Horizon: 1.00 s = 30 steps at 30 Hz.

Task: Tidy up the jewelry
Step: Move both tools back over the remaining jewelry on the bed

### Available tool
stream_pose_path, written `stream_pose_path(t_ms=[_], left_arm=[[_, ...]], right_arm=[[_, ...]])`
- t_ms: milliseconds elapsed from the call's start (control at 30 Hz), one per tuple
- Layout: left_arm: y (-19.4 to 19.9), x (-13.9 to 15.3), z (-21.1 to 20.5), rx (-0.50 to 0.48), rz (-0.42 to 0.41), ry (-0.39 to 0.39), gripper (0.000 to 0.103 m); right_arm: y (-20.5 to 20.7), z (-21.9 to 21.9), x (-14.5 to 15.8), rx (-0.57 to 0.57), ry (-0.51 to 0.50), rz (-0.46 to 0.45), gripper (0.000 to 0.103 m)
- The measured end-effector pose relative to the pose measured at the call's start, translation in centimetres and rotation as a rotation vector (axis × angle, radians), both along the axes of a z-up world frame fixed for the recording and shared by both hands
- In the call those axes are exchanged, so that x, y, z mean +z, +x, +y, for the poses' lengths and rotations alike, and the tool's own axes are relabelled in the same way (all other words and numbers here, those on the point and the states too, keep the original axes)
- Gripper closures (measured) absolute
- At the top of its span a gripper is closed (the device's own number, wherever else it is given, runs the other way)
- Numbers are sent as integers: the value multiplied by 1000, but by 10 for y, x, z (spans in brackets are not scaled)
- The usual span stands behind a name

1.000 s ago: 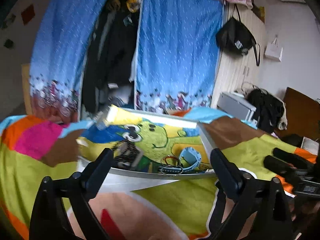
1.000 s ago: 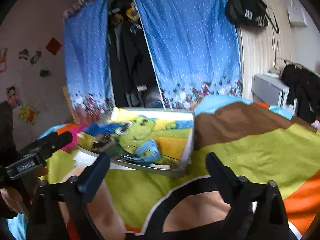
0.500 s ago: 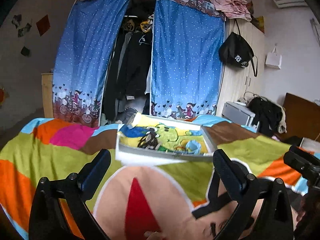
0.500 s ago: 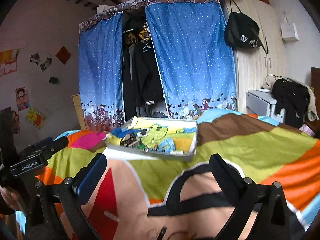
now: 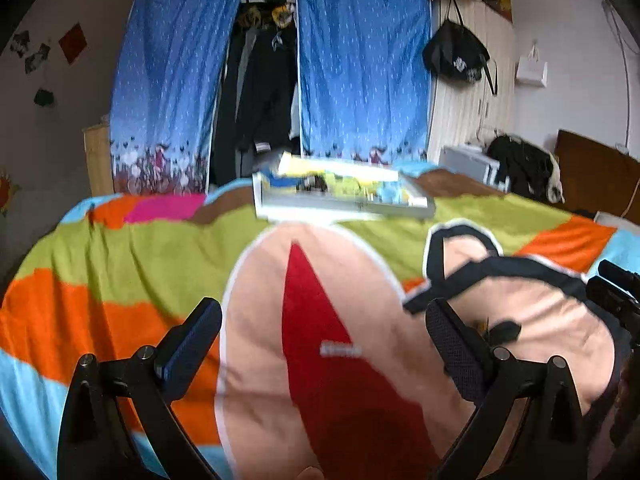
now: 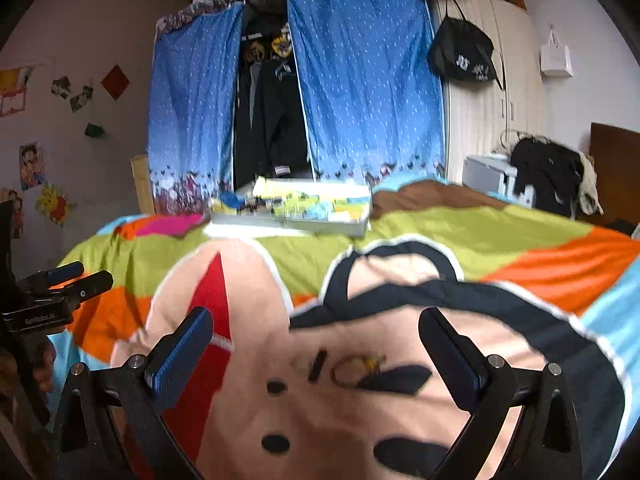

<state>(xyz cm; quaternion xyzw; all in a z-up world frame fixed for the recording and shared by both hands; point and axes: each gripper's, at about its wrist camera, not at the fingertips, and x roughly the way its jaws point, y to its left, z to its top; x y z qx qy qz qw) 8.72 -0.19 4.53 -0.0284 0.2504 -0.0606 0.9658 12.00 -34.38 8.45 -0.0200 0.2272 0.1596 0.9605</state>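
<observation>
Right claw [image 6: 316,340] spread wide over ring [image 6: 352,368], tray [image 6: 292,210] well apart

Little lettering can be read. In the right wrist view, a pale label runs along the black body of the left gripper [image 6: 68,276], well off to the left of the claw; its letters are too blurred to make out. The black bag [image 6: 462,56] hanging far ahead, up and to the right of the claw, carries white characters, also illegible.
</observation>
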Motion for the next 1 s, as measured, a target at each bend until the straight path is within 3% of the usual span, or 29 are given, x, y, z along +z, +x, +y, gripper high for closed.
stream_pose_path(t_ms=[200,400,800,1000], left_arm=[[-15,-35,-10,-6,79,11,3],[-16,-63,-13,11,163,9,3],[2,-100,-12,15,310,8,3],[17,-109,-15,8,335,30,3]], right_arm=[[-12,0,-41,-33,-42,102,0],[-12,-8,-73,-39,-19,216,0],[9,-18,-104,-65,2,379,0],[24,-21,-111,-63,14,409,0]])
